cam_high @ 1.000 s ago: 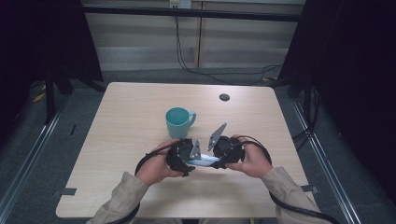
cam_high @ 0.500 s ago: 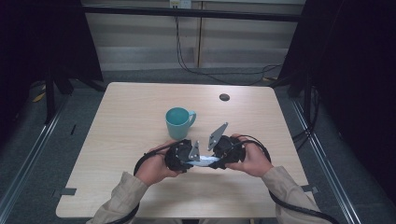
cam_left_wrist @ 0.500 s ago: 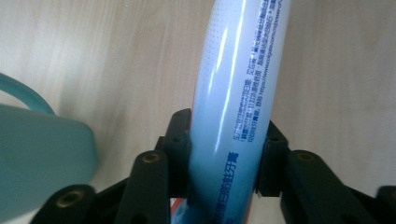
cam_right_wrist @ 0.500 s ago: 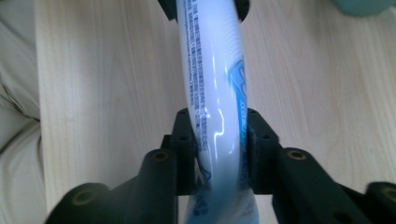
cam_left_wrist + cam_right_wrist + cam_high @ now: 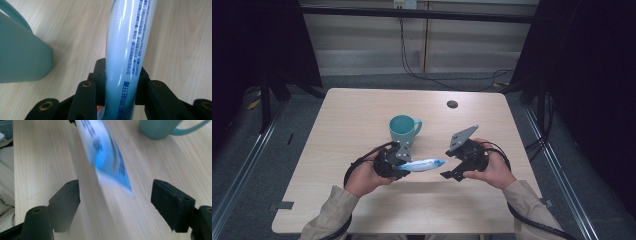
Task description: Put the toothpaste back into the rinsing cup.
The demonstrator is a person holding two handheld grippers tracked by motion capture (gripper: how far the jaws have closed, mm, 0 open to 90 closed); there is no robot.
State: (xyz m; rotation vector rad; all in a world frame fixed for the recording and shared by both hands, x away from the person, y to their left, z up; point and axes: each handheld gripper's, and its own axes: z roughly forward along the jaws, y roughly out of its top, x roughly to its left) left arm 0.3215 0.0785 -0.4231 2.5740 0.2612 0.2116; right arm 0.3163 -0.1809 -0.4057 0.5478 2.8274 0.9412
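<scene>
Glossy white-and-blue plastic, the toothpaste tube [image 5: 126,47] looks light, soft and slippery, so the firm grip is best near its stiffer end; the left gripper [image 5: 398,166] is clamped on it, low in the centre of the high view. The right gripper [image 5: 451,165] has just been opening and stands wide, nothing between its jaws. Farther up, a smooth teal mug [image 5: 403,129] stands on the pale wood-grain desk [image 5: 347,115].

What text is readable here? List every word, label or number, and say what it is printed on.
"www.colgate.com": partly legible in the small dark print along the white and blue plastic toothpaste tube.
Larger blue Chinese characters near the tube's clamped end: printed clearly, not transcribed here.
Remaining fine print on the tube: too small.
Tube print in the right gripper view: blurred.
Teal ceramic mug: no text.
</scene>
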